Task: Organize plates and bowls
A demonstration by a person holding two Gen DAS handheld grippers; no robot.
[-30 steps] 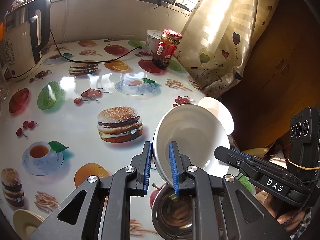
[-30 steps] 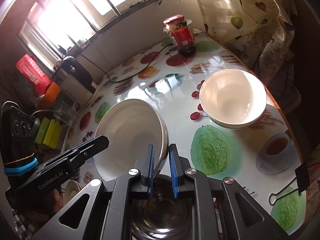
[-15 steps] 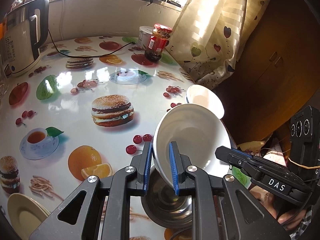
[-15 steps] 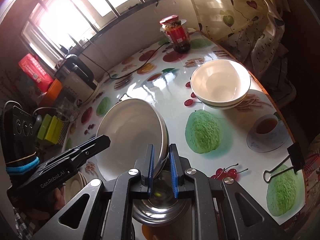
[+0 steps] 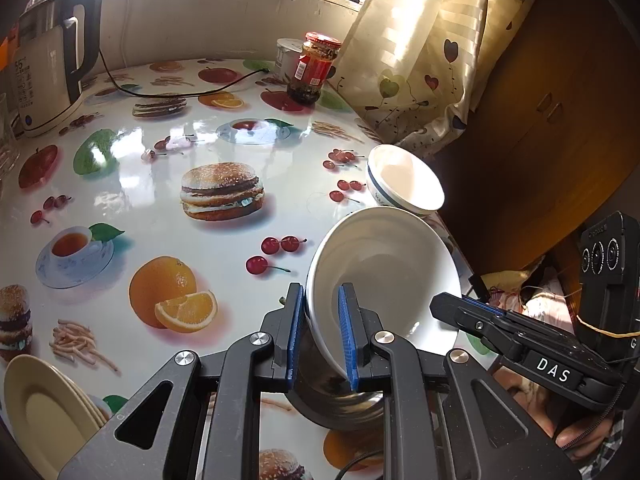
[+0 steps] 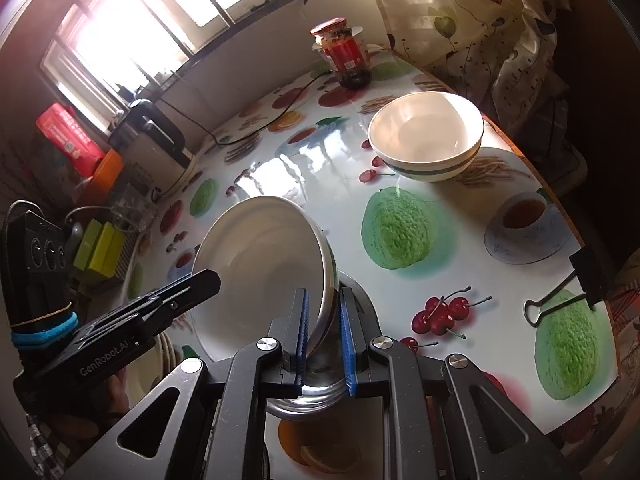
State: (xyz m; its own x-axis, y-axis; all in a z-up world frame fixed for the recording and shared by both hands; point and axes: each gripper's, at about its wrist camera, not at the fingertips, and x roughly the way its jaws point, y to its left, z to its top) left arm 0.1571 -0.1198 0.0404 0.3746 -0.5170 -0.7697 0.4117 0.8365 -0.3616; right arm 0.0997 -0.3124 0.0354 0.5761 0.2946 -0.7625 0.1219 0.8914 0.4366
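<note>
Both grippers hold one white bowl point(image 5: 384, 268) tilted above a steel bowl point(image 5: 340, 404). My left gripper point(image 5: 320, 336) is shut on its near rim. My right gripper point(image 6: 324, 340) is shut on the opposite rim of the white bowl point(image 6: 260, 264); the steel bowl point(image 6: 312, 396) sits under it. Two stacked white bowls with a dark band point(image 6: 426, 136) stand near the table's right edge, also visible in the left wrist view point(image 5: 404, 180). Cream plates point(image 5: 44, 412) are stacked at the lower left.
A fruit-print tablecloth covers the table point(image 5: 160, 208). An electric kettle point(image 5: 52, 76) with a black cord stands at the back left. A red-lidded jar point(image 5: 316, 66) and a white tub point(image 5: 288, 54) stand at the back. A binder clip point(image 6: 568, 284) grips the right edge. A curtain point(image 5: 420, 60) hangs right.
Both grippers drew back toward the table's near side with the white bowl. The stacked bowls and the jar now sit farther off, and the cream plates came into view.
</note>
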